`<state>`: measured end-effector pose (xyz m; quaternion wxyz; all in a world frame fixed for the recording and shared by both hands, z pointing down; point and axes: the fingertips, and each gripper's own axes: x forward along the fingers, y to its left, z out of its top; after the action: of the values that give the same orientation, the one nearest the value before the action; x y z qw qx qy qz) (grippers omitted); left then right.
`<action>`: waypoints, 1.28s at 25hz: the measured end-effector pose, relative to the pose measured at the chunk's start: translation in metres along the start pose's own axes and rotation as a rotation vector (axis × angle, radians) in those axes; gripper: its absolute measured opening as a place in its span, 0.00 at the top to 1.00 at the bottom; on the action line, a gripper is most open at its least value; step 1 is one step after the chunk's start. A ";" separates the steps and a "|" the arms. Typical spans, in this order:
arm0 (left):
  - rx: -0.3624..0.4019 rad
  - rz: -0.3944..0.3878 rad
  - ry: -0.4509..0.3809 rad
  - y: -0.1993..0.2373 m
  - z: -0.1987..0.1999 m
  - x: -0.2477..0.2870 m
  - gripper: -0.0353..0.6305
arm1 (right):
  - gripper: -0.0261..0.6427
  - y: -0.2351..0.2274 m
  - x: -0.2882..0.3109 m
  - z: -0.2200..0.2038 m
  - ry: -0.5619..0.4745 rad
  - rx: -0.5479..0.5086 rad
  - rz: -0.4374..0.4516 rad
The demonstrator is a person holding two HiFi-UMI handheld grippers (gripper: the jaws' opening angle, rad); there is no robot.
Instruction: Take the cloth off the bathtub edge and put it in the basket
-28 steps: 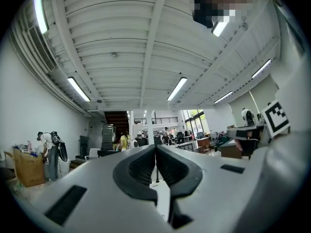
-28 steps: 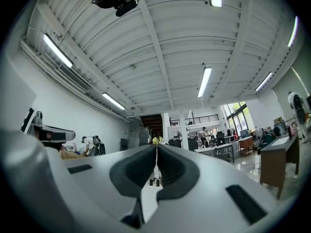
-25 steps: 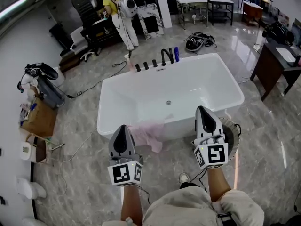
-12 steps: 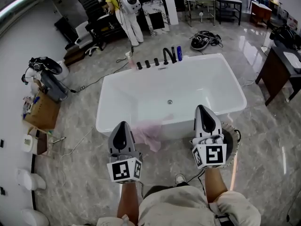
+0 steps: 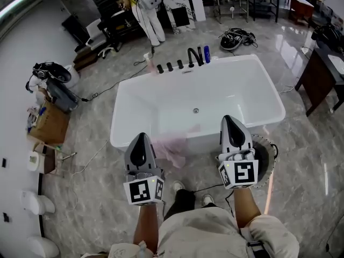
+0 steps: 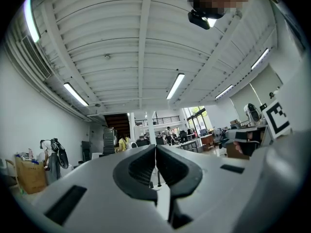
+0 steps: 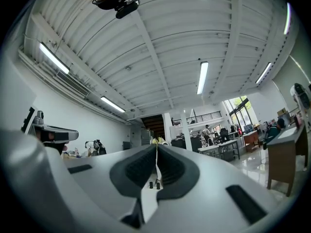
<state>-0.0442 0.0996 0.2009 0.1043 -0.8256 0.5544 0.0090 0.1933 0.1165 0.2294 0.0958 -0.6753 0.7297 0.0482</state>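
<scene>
A pale pink cloth (image 5: 171,147) hangs over the near edge of the white bathtub (image 5: 134,112), its end drooping down the outer wall. My left gripper (image 5: 139,137) is shut and empty, just left of the cloth. My right gripper (image 5: 230,120) is shut and empty too, over the tub's near right rim. A round dark basket (image 5: 264,156) stands on the floor right of the right gripper, partly hidden behind it. In the left gripper view the jaws (image 6: 155,147) meet at the tip; likewise in the right gripper view (image 7: 156,145). Both views point toward the far room.
Black taps (image 5: 183,63) and a blue bottle (image 5: 207,54) stand on the tub's far rim. A cardboard box (image 5: 49,127) with clutter sits at the left. A dark desk (image 5: 322,69) is at the right. A person in white (image 5: 146,7) stands beyond the tub. My feet (image 5: 191,190) are below.
Both grippers and the head view have edged forward toward the tub, so the tub sits a little nearer. The cloth has not moved. Both jaws stay shut.
</scene>
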 end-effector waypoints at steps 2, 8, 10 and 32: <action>-0.013 0.005 0.000 0.008 -0.004 0.004 0.94 | 0.97 0.007 0.008 -0.001 0.004 -0.011 0.010; -0.033 0.013 -0.005 0.034 -0.021 0.020 0.94 | 0.97 0.029 0.040 -0.012 0.010 -0.049 0.037; -0.041 0.020 -0.005 0.050 -0.029 0.026 0.94 | 0.97 0.042 0.055 -0.019 0.018 -0.060 0.045; -0.165 0.083 0.125 0.245 -0.198 0.112 0.94 | 0.97 0.201 0.250 -0.180 0.261 -0.106 0.190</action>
<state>-0.2462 -0.1275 0.3400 0.0008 -0.8067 0.5910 0.0074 -0.0374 -0.1472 0.3423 -0.0405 -0.6080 0.7929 0.0070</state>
